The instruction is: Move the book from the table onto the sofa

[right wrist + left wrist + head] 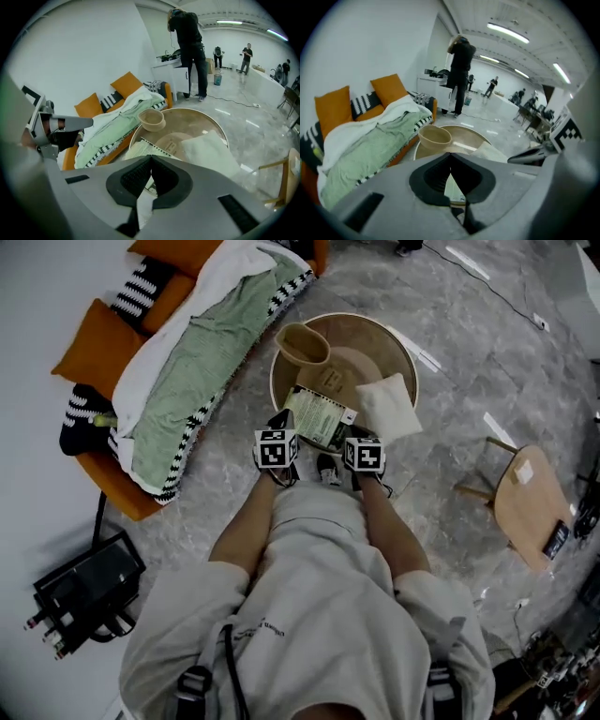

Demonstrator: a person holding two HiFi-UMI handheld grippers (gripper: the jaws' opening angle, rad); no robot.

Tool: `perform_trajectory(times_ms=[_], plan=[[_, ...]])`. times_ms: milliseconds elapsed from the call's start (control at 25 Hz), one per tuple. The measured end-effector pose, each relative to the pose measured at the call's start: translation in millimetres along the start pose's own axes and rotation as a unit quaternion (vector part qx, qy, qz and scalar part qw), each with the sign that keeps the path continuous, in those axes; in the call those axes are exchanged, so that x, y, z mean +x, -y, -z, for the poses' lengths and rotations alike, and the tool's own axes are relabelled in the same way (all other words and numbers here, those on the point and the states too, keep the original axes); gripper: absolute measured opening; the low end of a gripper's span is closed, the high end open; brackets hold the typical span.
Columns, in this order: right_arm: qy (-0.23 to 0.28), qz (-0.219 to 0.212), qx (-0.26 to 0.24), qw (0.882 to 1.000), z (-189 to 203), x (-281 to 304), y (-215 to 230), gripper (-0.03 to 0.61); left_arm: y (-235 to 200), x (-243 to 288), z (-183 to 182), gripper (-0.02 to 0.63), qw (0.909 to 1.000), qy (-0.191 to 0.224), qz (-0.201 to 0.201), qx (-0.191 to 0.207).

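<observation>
The book [320,417], green-covered with a spiral spine, lies on the near edge of the round wooden table [396,336]. My left gripper [279,434] is shut and empty at the book's left corner. At the book's right corner my right gripper [362,441] is also shut and empty. In the left gripper view the closed jaws [450,155] point over the table, with the book [453,188] showing just beneath them. From the right gripper [151,159] the book [139,148] lies just ahead. The orange sofa [96,334], draped in a green blanket [187,381], stands to the left.
A beige bowl [302,344] and a white pillow [386,406] share the table, with a brown paper item [330,381] between them. A wooden chair [530,507] stands at the right and a black bag [89,582] lies on the floor at the left. A person [461,70] stands farther back.
</observation>
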State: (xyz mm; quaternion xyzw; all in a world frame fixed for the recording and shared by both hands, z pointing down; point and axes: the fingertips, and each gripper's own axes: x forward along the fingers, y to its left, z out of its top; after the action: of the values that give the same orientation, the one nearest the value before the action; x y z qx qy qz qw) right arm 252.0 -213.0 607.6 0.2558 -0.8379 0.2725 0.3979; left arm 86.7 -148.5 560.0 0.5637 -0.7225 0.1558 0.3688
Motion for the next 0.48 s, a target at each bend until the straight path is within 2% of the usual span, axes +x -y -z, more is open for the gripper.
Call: perform_trajectory(times_ms=[80,280,480], plan=[[0.001,0.021,0.027,0.999,-2.0,0.3,6.4,0.006,-2.0,14.0,-15.4,0.009,0.9986,-0.012,0.011,0.051],[0.040,0.057,0.094,0.993,-27.5,0.1,13.6,0.006,6.4,46.9,-35.0,0.009,0.9905,-0.046,0.073,0.108],[0.054,0.091,0.126,0.986,-34.9,-0.9,16.6,0.006,-0.8,70.0,-41.8,0.009,0.9850,-0.075,0.106,0.114]])
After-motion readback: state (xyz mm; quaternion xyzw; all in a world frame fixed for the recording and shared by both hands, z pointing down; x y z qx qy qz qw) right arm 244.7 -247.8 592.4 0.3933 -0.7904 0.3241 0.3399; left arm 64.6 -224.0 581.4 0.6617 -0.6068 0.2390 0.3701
